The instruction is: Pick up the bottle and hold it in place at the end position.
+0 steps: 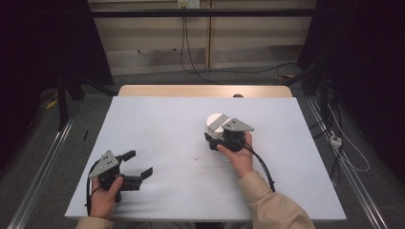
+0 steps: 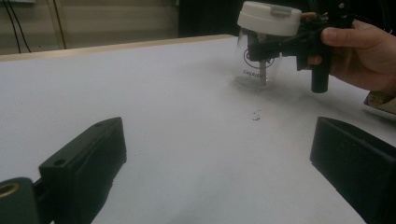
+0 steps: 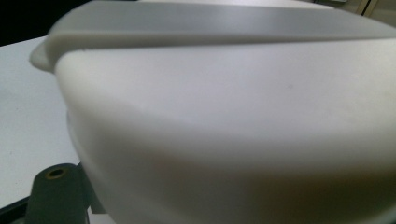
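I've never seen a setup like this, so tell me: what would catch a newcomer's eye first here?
Probably the clear jar with its white lid, standing right of the middle of the white table, with the right gripper closed around it just under the lid. Next, the left gripper, held low near the table's front left corner, its black jaws wide apart and holding nothing.

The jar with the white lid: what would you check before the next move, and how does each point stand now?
1. Right gripper closed around jar: ok, jaws sit on its clear wall.
2. Lid on jar: ok.
3. Jar upright on table: ok.
4. Left gripper open, apart from jar: ok.
5. Grip firm enough to lift: cannot tell.
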A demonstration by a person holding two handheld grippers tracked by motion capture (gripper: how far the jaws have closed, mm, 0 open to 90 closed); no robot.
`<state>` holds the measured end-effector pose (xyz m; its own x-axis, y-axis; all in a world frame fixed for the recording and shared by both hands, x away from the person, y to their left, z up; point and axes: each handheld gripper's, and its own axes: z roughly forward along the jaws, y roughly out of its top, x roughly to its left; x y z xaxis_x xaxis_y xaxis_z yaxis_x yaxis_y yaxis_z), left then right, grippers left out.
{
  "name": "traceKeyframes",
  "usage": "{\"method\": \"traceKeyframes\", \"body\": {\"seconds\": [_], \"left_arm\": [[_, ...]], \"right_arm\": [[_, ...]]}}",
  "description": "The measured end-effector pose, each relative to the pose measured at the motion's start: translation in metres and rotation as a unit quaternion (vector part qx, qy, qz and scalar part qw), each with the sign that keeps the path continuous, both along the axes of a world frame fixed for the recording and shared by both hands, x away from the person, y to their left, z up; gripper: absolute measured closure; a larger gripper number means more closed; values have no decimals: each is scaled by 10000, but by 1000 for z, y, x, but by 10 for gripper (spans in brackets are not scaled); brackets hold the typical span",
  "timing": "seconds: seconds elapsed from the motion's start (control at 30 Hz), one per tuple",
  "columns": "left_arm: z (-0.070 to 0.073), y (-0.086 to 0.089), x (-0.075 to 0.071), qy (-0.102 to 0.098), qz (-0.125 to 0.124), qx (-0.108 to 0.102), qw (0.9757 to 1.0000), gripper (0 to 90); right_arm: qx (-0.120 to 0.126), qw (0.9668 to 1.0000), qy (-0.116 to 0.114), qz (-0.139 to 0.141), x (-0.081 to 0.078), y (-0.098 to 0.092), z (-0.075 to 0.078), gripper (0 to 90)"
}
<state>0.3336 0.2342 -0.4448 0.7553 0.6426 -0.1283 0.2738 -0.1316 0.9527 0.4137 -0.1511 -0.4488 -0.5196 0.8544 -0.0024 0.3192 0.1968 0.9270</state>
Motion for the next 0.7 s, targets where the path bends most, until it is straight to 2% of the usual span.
{"method": "traceKeyframes", "body": {"seconds": [0.7], "left_arm": [[-1, 0, 0, 21, -32, -1, 10000, 33]], "right_arm": [[-39, 9999, 4, 165, 8, 18, 0, 181]]}}
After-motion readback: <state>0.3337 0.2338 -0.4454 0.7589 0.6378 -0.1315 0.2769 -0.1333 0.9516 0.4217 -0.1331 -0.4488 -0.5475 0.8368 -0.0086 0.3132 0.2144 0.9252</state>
